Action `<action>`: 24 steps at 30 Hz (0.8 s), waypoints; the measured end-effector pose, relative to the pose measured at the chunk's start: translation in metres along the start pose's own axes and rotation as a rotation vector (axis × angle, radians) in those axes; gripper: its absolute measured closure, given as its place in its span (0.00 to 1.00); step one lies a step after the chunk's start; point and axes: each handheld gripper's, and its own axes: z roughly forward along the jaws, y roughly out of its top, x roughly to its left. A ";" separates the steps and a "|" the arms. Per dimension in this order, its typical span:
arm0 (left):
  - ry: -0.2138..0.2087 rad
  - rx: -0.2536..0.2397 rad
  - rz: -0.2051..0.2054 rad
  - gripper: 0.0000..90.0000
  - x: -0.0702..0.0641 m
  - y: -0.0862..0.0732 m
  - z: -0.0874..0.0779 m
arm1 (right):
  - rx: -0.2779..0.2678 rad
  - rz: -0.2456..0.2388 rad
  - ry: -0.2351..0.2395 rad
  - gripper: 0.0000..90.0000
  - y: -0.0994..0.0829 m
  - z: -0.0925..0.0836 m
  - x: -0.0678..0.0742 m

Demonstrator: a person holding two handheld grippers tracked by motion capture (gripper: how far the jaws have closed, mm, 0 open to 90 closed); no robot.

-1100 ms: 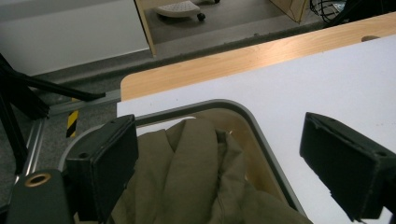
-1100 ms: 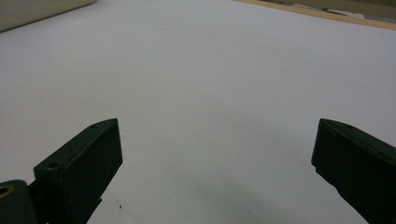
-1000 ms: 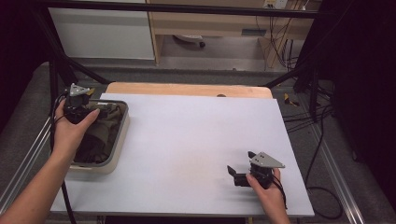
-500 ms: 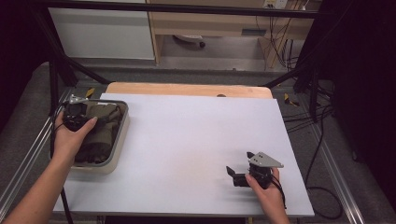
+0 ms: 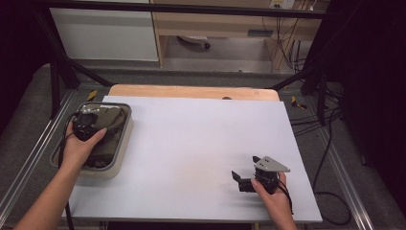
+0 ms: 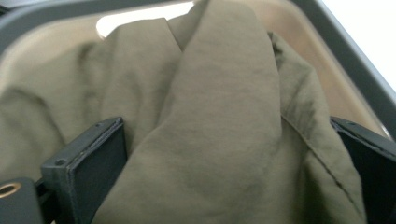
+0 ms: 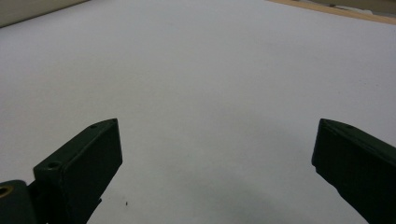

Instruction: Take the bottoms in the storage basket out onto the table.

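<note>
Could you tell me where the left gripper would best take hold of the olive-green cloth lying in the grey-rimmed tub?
Probably the raised fold of the olive-green cloth, taken from straight above. That ridge stands up between the open jaws of the left gripper, which have just been opening, so closing there should pinch it; the grey-rimmed tub blocks any sideways approach.

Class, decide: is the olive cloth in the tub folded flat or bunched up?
Bunched up: the olive cloth lies in loose ridges and creases inside the tub, with no flat layers.
</note>
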 end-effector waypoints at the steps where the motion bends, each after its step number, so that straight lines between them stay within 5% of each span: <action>1: 0.003 0.007 0.005 0.01 0.000 -0.001 0.002 | 0.002 -0.001 0.004 0.03 0.000 0.000 0.000; 10: 0.020 0.043 -0.050 0.00 0.007 -0.006 0.009 | 0.011 -0.010 0.007 0.03 0.000 0.001 0.002; 16: 0.024 0.080 -0.050 0.00 0.008 -0.008 0.015 | 0.013 -0.012 0.007 0.03 0.000 0.001 0.002; 24: -0.014 0.122 -0.086 0.00 0.014 -0.011 0.027 | 0.007 -0.015 0.006 0.03 0.000 0.001 0.001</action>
